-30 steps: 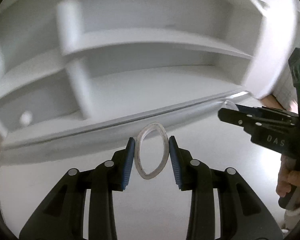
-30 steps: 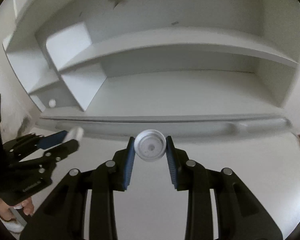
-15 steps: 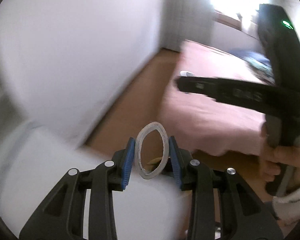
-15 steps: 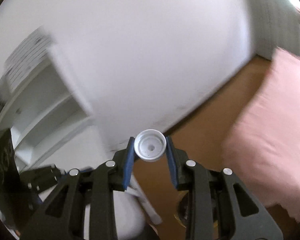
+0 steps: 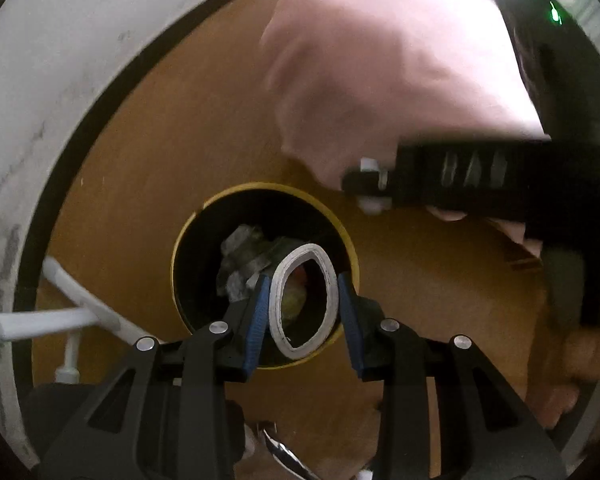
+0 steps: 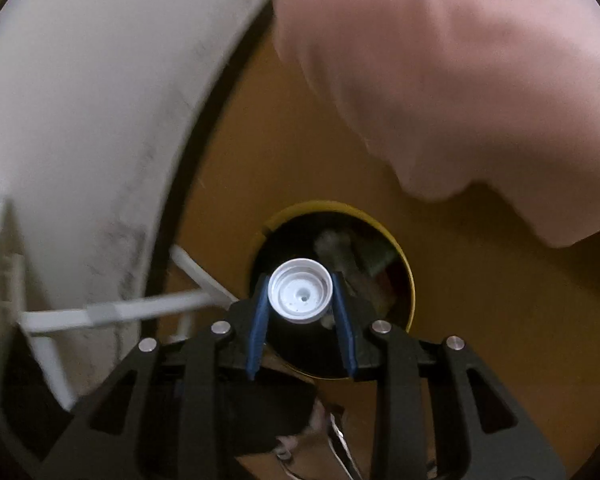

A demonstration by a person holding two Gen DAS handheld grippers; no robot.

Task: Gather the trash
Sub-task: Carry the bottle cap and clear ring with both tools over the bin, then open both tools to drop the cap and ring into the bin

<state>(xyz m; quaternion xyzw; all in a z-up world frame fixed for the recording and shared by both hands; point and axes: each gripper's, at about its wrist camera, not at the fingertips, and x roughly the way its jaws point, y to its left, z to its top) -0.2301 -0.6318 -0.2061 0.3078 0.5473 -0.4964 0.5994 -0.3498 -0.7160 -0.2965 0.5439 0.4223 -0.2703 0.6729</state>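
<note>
A squashed white ring (image 5: 303, 300) is pinched between the fingers of the left gripper (image 5: 303, 308), and a white bottle cap (image 6: 301, 290) is clamped by the right gripper (image 6: 301, 304). Both are held above the yellow-rimmed bin (image 5: 352, 248), which lies on the floor (image 5: 140, 168). The ring is aligned with the rim at 5 o'clock, so it could be dropped outside. The bin's near edge is hidden by the fingers, and its contents, possibly crumpled paper, are blurred.
</note>
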